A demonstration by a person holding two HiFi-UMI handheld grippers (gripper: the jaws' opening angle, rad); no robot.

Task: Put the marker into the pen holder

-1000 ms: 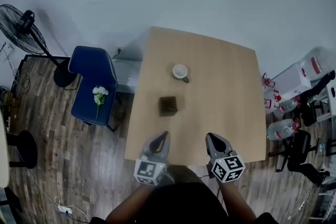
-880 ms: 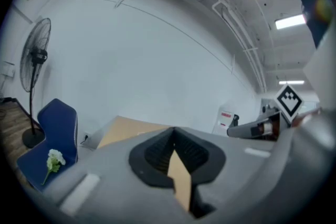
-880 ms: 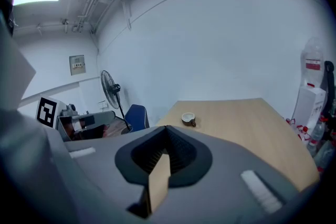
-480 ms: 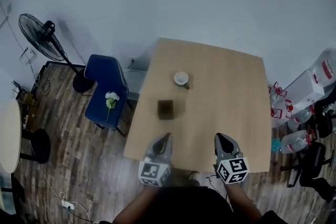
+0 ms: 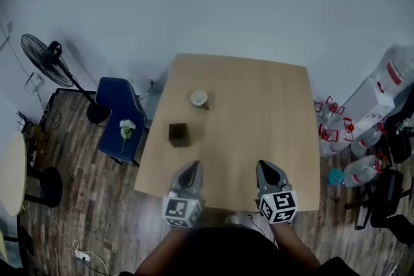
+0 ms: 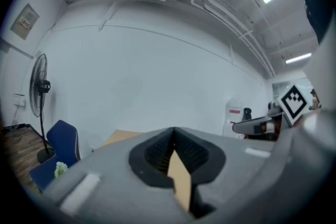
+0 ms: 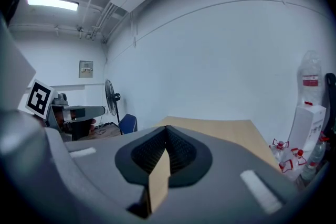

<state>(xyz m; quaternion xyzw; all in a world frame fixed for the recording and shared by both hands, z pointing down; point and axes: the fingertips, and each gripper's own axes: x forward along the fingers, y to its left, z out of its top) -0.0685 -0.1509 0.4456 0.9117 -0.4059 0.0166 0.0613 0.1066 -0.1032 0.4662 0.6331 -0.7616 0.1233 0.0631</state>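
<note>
The pen holder (image 5: 179, 134), a small dark square box, stands on the wooden table (image 5: 259, 113), left of its middle. No marker shows in any view. My left gripper (image 5: 193, 167) hovers over the table's near edge, just right of the holder and nearer to me; its jaws meet at the tip (image 6: 173, 131) with nothing between them. My right gripper (image 5: 264, 167) is level with it further right, also over the near edge. Its jaws are shut and empty (image 7: 167, 129).
A white cup (image 5: 199, 98) sits behind the holder. Left of the table is a blue chair (image 5: 119, 116) with a white flower (image 5: 127, 129) on it, and a standing fan (image 5: 45, 56) beyond. Water bottles (image 5: 362, 168) and a white box (image 5: 369, 103) crowd the floor at the right.
The head view has shifted: table, holder and cup now lie further left in it. Both grippers stay shut over the near edge, now further right of the holder.
</note>
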